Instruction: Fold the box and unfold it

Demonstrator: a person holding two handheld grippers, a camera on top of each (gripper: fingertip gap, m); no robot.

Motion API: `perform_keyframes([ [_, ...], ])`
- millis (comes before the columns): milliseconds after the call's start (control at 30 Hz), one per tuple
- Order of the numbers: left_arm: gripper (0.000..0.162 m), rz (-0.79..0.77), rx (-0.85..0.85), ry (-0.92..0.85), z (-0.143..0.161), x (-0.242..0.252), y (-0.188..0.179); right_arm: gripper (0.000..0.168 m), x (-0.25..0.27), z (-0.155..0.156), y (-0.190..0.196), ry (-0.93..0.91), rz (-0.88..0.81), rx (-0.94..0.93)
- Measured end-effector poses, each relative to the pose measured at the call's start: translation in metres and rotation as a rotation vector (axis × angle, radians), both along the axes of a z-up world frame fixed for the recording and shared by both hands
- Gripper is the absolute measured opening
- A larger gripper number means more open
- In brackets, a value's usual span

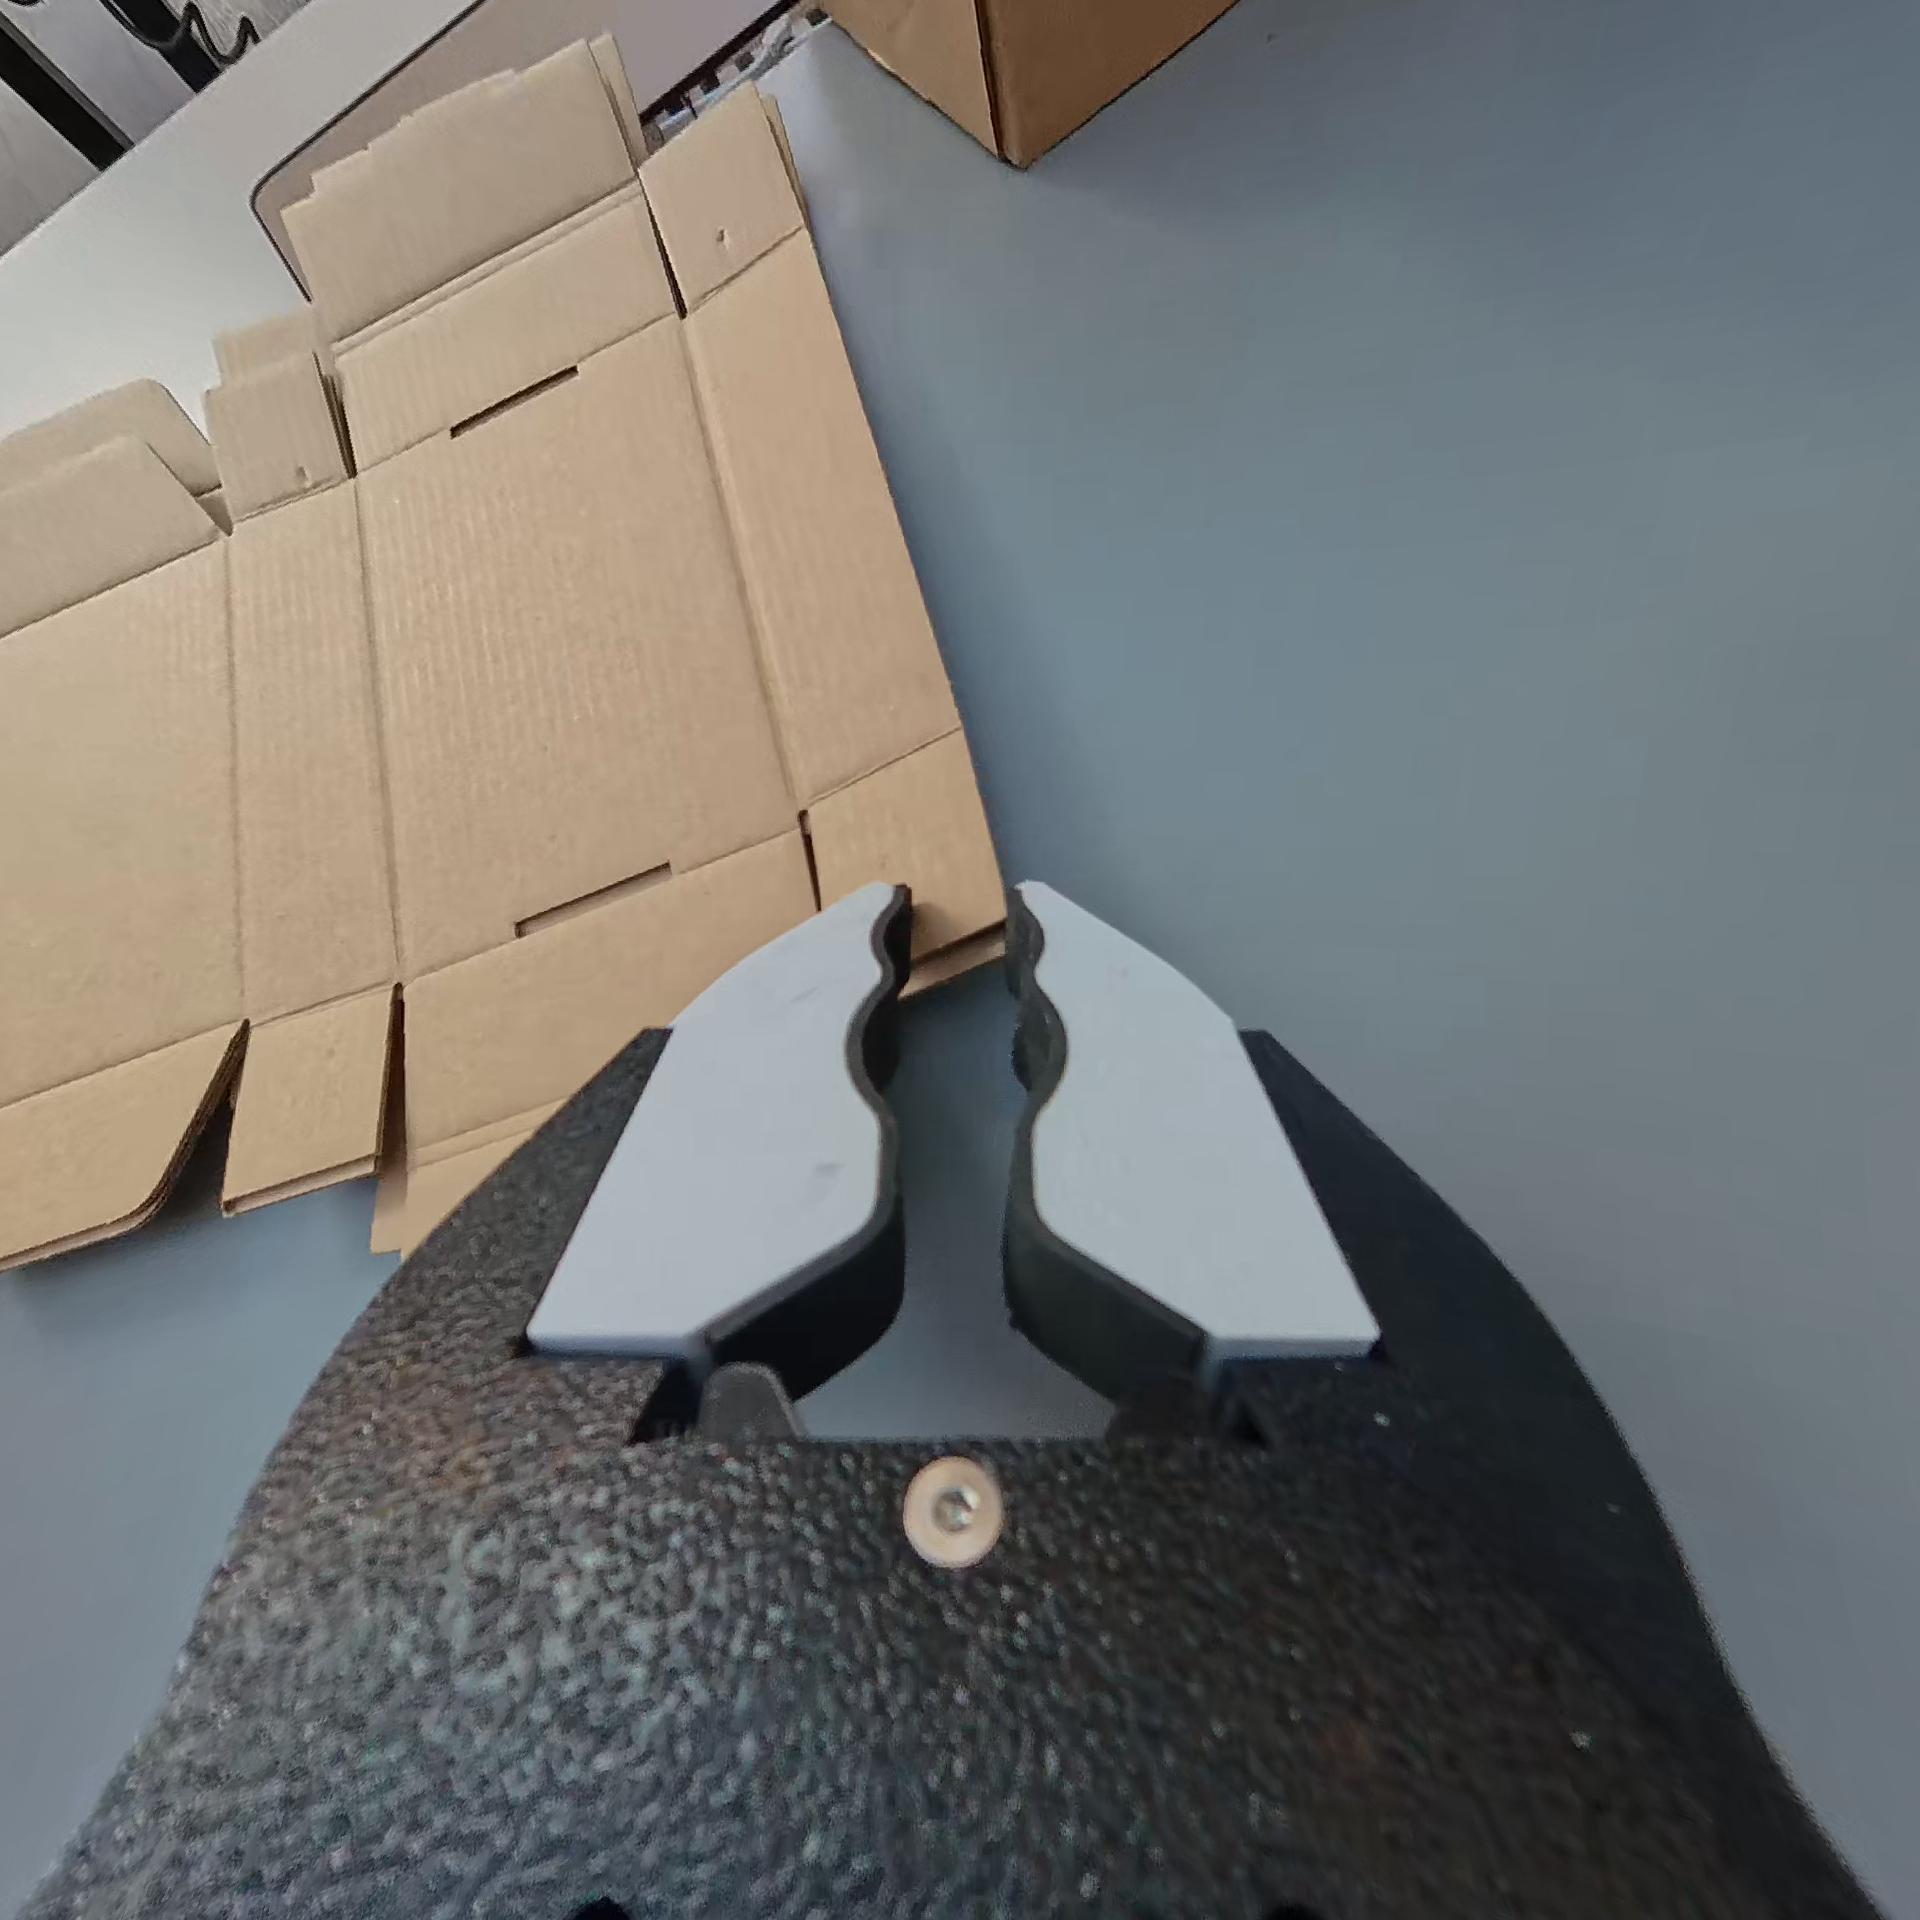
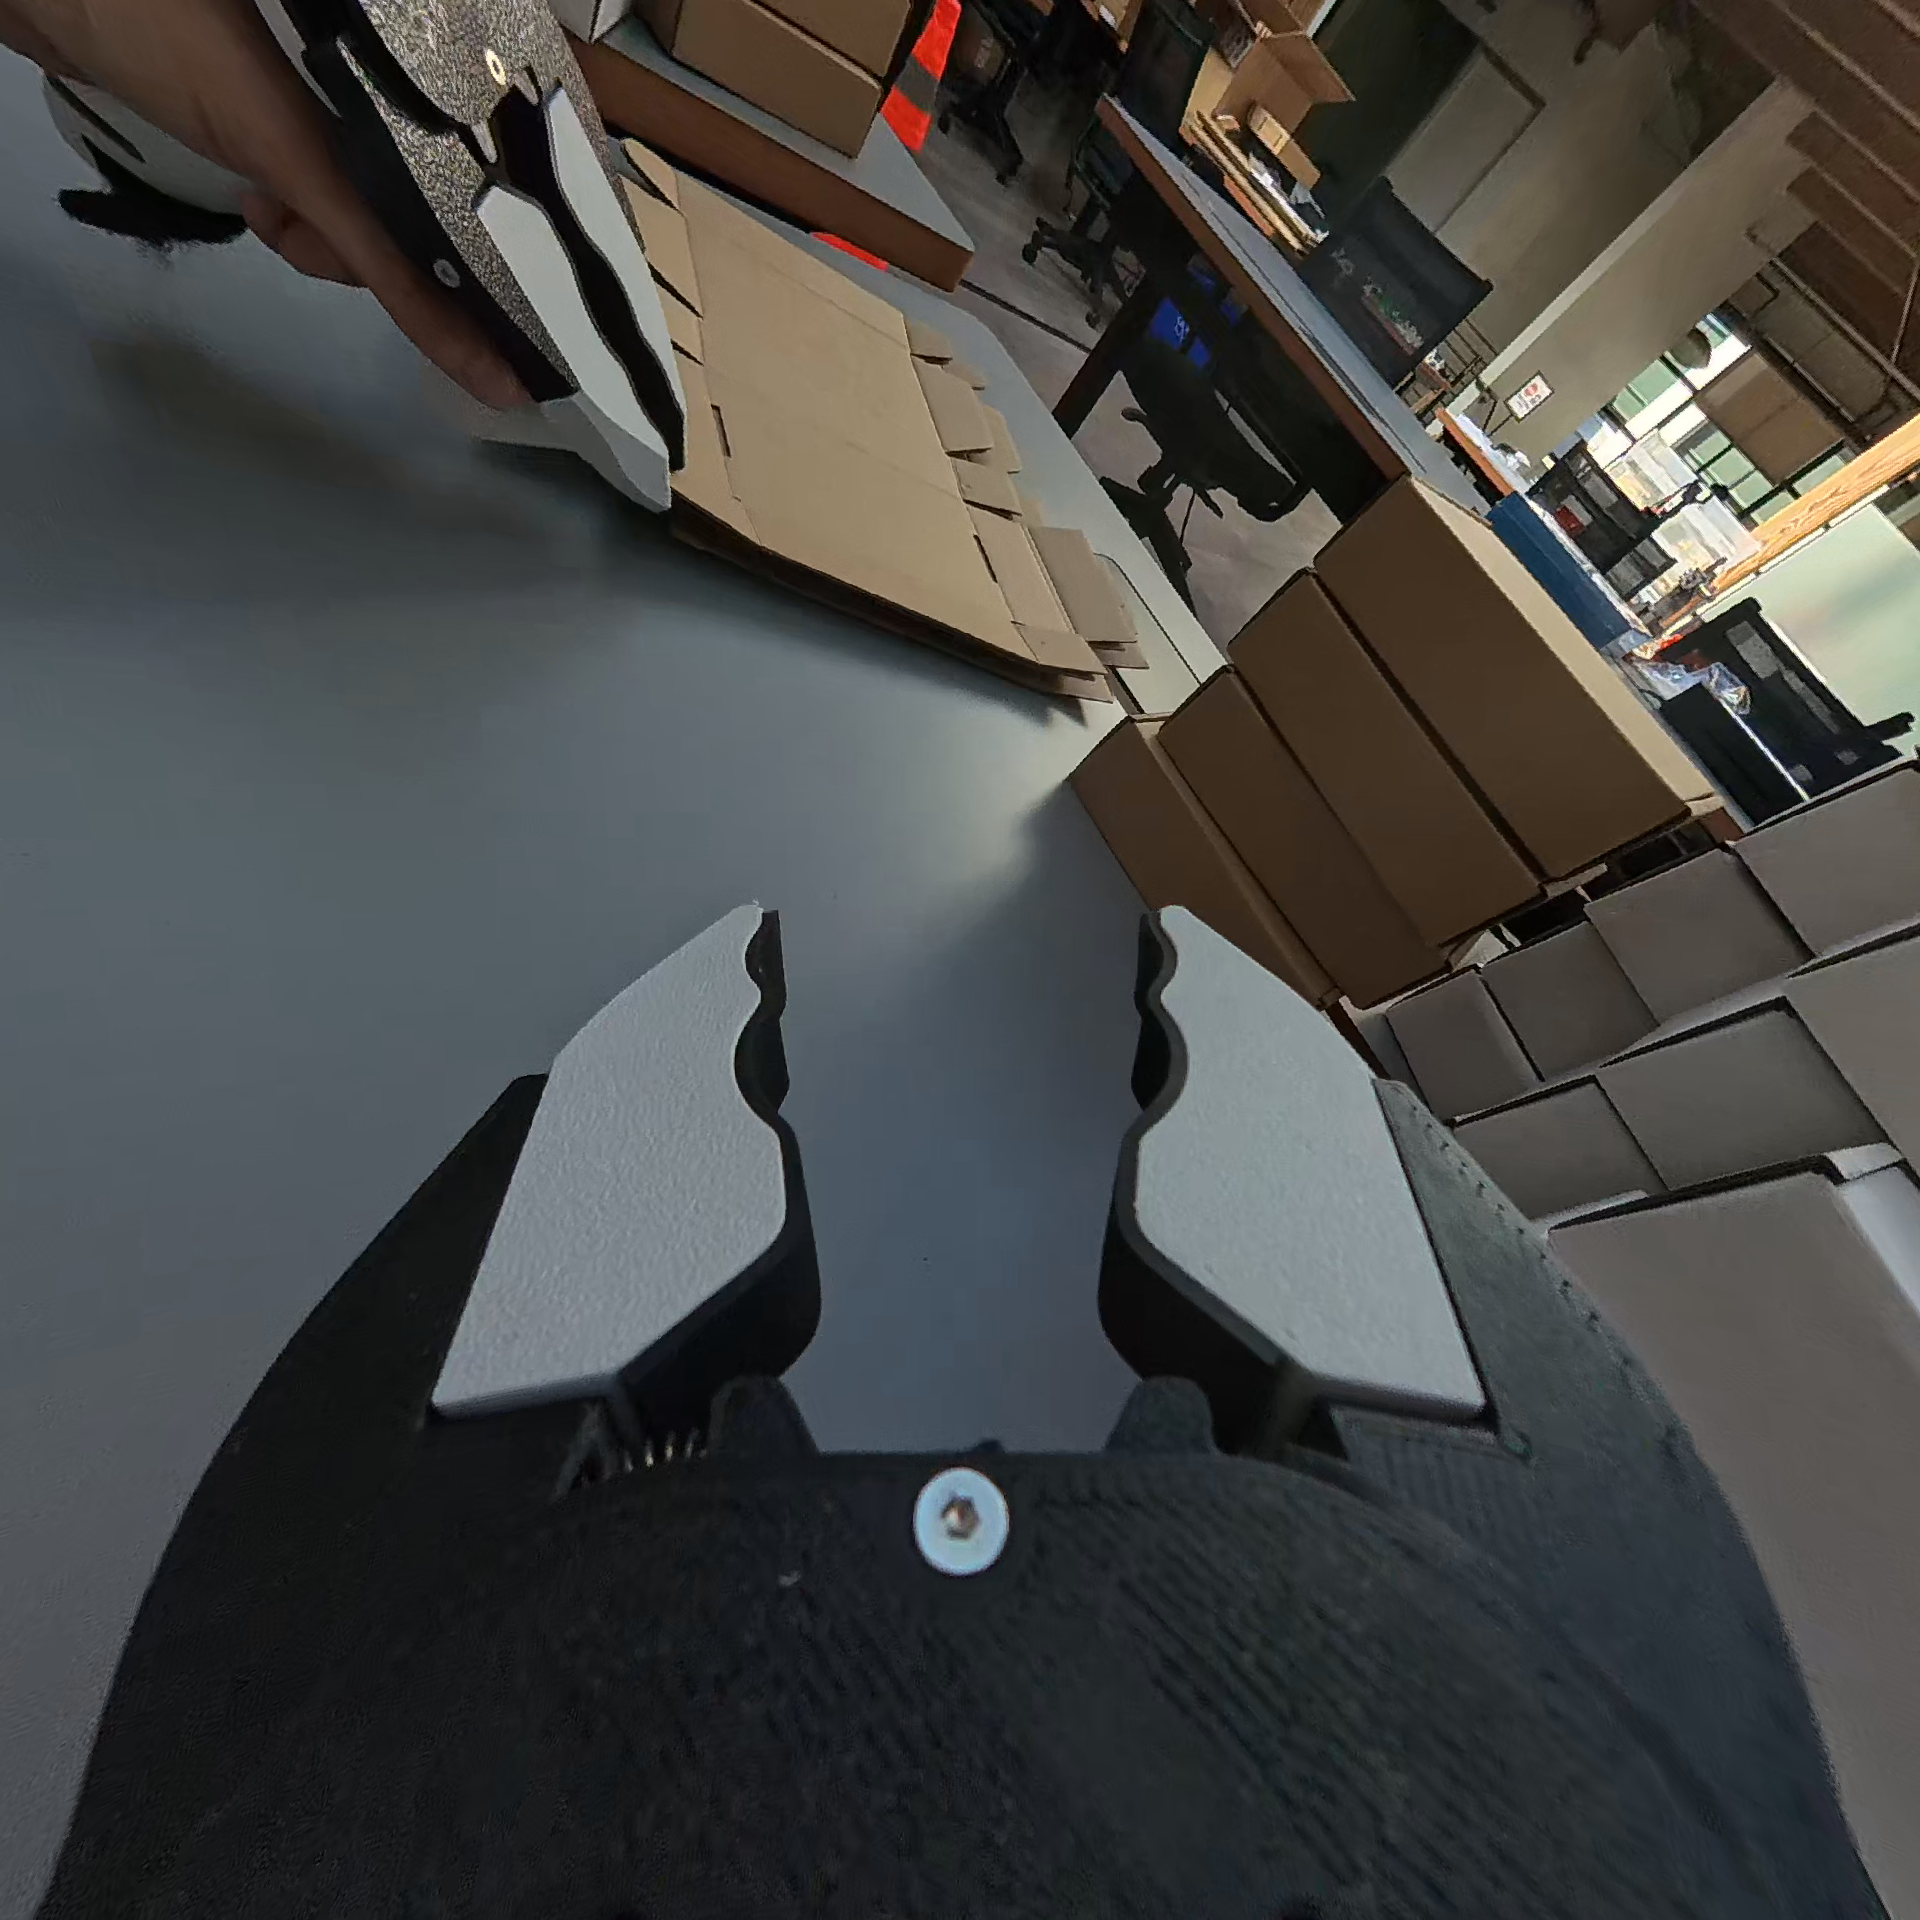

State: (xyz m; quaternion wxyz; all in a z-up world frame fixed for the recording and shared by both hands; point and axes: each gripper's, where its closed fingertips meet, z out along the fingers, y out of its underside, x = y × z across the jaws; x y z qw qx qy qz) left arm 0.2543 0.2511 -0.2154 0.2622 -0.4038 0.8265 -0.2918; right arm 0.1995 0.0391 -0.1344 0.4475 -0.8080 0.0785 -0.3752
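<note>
A flat, unfolded brown cardboard box (image 1: 520,675) lies on top of a stack of similar sheets on the grey table (image 1: 1455,727). My left gripper (image 1: 961,914) is open with a narrow gap. Its fingertips sit at the near right corner flap of the cardboard, and I cannot tell whether they touch it. In the right wrist view the cardboard (image 2: 831,416) lies far ahead with the left gripper (image 2: 670,457) at its near edge, held by a hand (image 2: 343,239). My right gripper (image 2: 961,935) is open wide and empty, low over the bare table (image 2: 416,779).
A folded brown box (image 1: 987,73) stands at the table's far edge. A row of closed brown boxes (image 2: 1455,707) and pale boxes (image 2: 1714,1091) lines the right side. Beyond the table are other benches and chairs.
</note>
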Motion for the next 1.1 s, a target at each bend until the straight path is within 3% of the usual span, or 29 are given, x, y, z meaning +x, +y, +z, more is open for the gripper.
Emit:
perform_keyframes([
  [800,0.003,0.028,0.015,-0.308,0.088,-0.006,0.035,0.068,-0.008,-0.01,-0.016,0.015,0.003,-0.007],
  [900,0.004,0.012,0.026,-0.242,0.081,-0.01,0.036,0.068,-0.008,-0.012,-0.015,0.02,0.006,-0.01],
  [1100,0.005,-0.025,0.013,-0.059,0.039,-0.022,0.031,0.069,-0.009,-0.019,-0.015,0.033,0.014,-0.025],
])
